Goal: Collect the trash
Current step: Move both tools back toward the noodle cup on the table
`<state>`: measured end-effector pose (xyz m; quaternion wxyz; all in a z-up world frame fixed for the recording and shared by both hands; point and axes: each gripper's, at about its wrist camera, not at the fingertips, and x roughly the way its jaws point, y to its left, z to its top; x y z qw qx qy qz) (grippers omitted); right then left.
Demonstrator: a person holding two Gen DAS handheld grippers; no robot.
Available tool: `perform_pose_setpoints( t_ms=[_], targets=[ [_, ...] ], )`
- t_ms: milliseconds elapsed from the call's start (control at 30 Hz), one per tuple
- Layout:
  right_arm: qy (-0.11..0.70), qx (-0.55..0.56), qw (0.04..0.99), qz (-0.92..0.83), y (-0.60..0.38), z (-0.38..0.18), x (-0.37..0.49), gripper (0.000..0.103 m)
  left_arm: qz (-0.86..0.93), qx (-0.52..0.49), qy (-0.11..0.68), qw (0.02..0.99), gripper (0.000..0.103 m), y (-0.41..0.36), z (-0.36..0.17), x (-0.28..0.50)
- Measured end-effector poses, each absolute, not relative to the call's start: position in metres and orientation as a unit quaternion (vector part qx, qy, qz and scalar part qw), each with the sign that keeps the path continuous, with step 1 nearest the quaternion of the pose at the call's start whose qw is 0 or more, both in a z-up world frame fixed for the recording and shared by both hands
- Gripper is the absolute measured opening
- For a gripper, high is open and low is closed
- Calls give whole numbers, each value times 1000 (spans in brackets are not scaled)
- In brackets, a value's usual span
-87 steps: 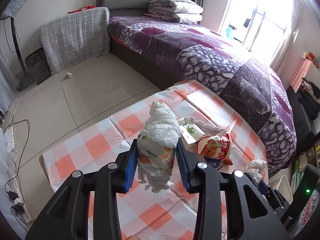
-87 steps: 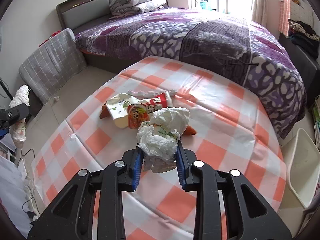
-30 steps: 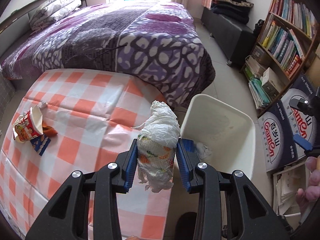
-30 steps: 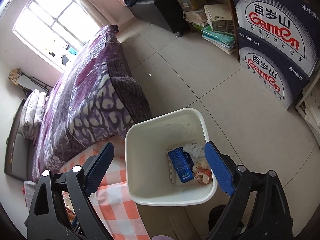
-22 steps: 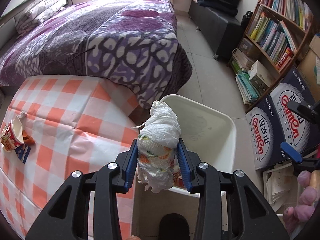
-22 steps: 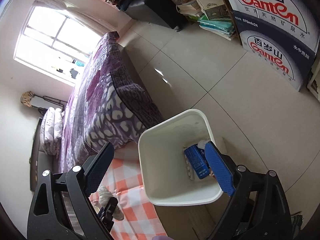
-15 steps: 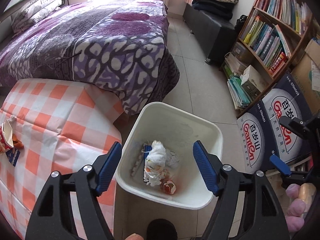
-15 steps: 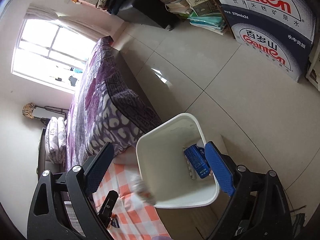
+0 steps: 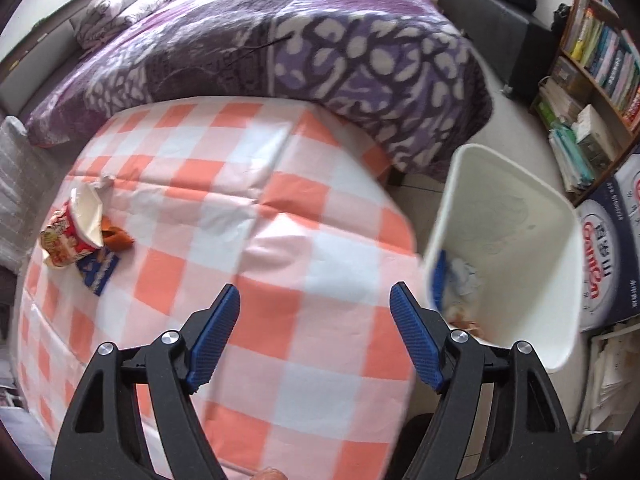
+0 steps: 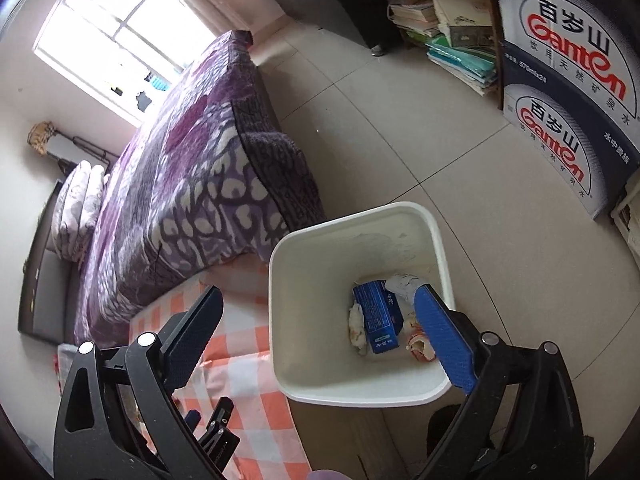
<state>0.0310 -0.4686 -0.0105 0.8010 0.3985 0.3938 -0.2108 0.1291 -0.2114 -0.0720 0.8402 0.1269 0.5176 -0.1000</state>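
The left gripper (image 9: 315,310) is held wide open with nothing in it, above the checked tabletop (image 9: 260,208). A noodle cup (image 9: 74,226) and a small blue packet (image 9: 98,271) are seen far off to its left. The right gripper (image 10: 316,314) is also held wide open and empty, over the white bin (image 10: 316,390). Only there is the bin's inside shown: a blue box (image 10: 376,322) and crumpled paper (image 10: 404,282).

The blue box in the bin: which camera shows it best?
The right wrist view: it looks down into the bin and shows the blue box whole among the trash. The left wrist view is blurred and shows only a blue edge behind the bin's near wall.
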Motion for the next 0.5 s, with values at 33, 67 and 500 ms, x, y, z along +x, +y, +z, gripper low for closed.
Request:
perform_pose_setpoints(
  t_ms=[33, 67, 500],
  targets=[
    [402, 394, 801, -204, -461, -11, 37, 93, -75, 142, 512, 844, 77, -197, -74, 136],
    [411, 388, 801, -195, -451, -13, 44, 93, -54, 154, 505, 847, 77, -184, -74, 141],
    [478, 322, 809, -119, -340, -21, 115, 94, 59, 135, 532, 834, 90, -32, -69, 245]
  ],
)
